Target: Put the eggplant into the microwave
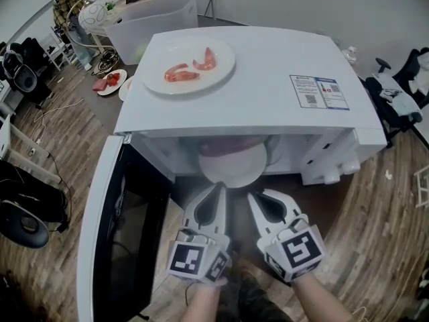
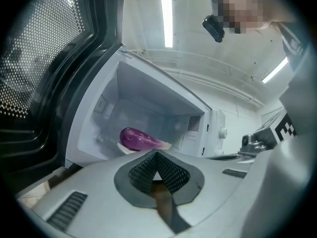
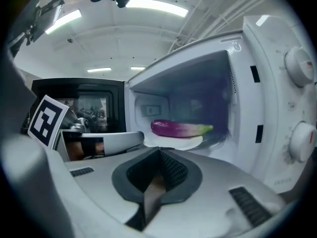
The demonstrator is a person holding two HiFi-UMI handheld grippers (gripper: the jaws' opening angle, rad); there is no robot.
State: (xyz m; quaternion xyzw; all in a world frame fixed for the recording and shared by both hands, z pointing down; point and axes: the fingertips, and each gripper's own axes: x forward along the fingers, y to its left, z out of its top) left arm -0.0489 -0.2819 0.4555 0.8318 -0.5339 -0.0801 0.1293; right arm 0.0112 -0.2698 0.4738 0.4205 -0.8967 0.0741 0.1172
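At the left of the head view, the white door with a dark window [image 1: 114,233] of the white box-shaped microwave [image 1: 268,92] hangs fully open; just right of it the left gripper [image 1: 218,188] has its jaws pressed together with nothing between them, and its tip is near the mouth of the oven. In the centre, the long glossy purple eggplant [image 3: 178,128] lies on a round white plate [image 3: 176,142] inside the cavity; I judge the placing done, with only the door left to close. The right gripper [image 1: 255,197] is likewise closed and empty. The plate seems to sit close to the front sill; a door swung shut could strike it and roll the eggplant; a hard slam could also shake the white dish of pink food [image 1: 191,62] on the roof, at the upper left of the frame; a gripper left at the opening could be caught by the door.
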